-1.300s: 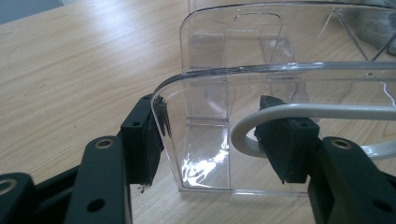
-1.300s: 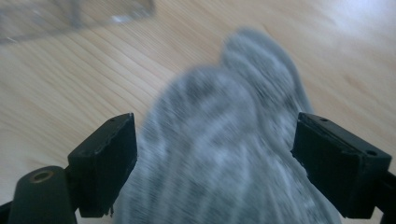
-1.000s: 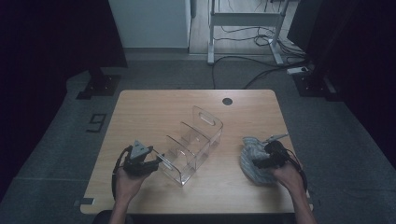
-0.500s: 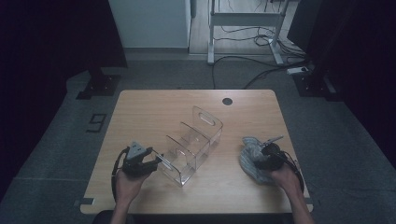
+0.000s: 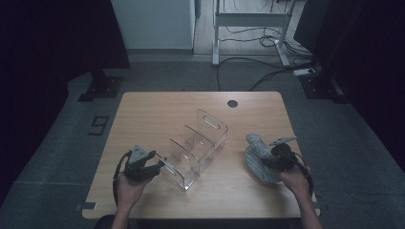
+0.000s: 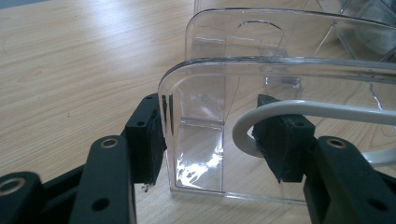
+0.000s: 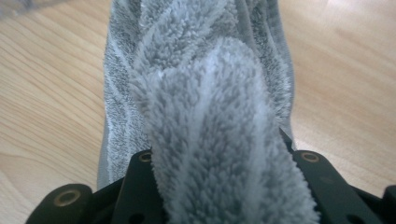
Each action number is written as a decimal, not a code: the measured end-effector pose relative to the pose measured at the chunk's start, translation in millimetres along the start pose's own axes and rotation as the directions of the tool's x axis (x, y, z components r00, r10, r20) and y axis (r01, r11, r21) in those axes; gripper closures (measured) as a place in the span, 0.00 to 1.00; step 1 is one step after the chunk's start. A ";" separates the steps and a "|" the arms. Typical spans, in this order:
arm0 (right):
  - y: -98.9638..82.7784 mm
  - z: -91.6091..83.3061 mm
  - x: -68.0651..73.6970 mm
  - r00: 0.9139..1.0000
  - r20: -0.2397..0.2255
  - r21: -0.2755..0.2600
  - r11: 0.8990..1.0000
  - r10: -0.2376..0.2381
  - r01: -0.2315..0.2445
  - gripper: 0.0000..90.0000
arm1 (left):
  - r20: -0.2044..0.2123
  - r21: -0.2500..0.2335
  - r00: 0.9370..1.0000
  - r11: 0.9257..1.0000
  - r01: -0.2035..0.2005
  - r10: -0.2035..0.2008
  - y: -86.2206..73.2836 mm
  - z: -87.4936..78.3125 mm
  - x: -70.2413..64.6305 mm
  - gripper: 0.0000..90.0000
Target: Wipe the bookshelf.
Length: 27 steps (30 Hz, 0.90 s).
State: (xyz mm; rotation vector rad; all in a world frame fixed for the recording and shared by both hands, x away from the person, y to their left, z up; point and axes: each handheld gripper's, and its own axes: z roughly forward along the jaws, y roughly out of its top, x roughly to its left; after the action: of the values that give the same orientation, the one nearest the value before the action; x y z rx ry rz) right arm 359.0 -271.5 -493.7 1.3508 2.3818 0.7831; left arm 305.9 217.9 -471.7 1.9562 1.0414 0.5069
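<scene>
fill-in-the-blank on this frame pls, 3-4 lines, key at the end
1. The right gripper is pinching a fluffy ____ towel.
2. The left gripper straddles the end wall of a clear ____ organizer.
3. Both things rest on a ____ table.
4. In the high view, the organizer lies to the ____ of the towel.

Missing words: grey; plastic; wooden; left
</scene>
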 end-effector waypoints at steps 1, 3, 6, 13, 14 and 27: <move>0.7 -1.9 0.1 1.000 -0.001 -0.009 1.000 0.004 -0.004 0.68 | 0.002 0.001 1.000 1.000 -0.002 0.002 -0.1 -0.5 0.2 0.50; 3.5 -8.0 0.0 1.000 -0.012 -0.035 0.999 0.013 -0.013 0.68 | 0.005 0.002 1.000 1.000 -0.005 0.005 -0.3 -1.1 0.9 0.50; 8.3 -12.6 1.5 1.000 -0.019 -0.054 0.998 0.011 -0.012 0.68 | 0.012 0.002 1.000 1.000 -0.007 0.007 -1.2 -2.4 1.8 0.50; 24.1 -12.4 8.9 0.999 -0.040 -0.064 0.998 -0.008 0.006 0.68 | 0.027 0.008 1.000 1.000 -0.017 0.016 -2.8 -5.8 3.4 0.50; 26.4 -11.9 10.0 0.999 -0.037 -0.068 0.998 -0.010 0.007 0.68 | 0.030 0.011 0.999 1.000 -0.020 0.020 -2.8 -6.3 3.6 0.50; 56.7 -1.9 23.2 0.998 -0.066 -0.101 0.995 -0.023 0.016 0.67 | 0.064 0.012 0.997 0.999 -0.039 0.038 -5.3 -10.4 4.3 0.50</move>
State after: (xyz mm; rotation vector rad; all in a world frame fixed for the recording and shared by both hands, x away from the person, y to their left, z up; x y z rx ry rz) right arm 385.5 -228.8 -458.6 1.2786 2.3680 0.9439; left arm 298.9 228.1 -470.4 1.9943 0.9709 0.4573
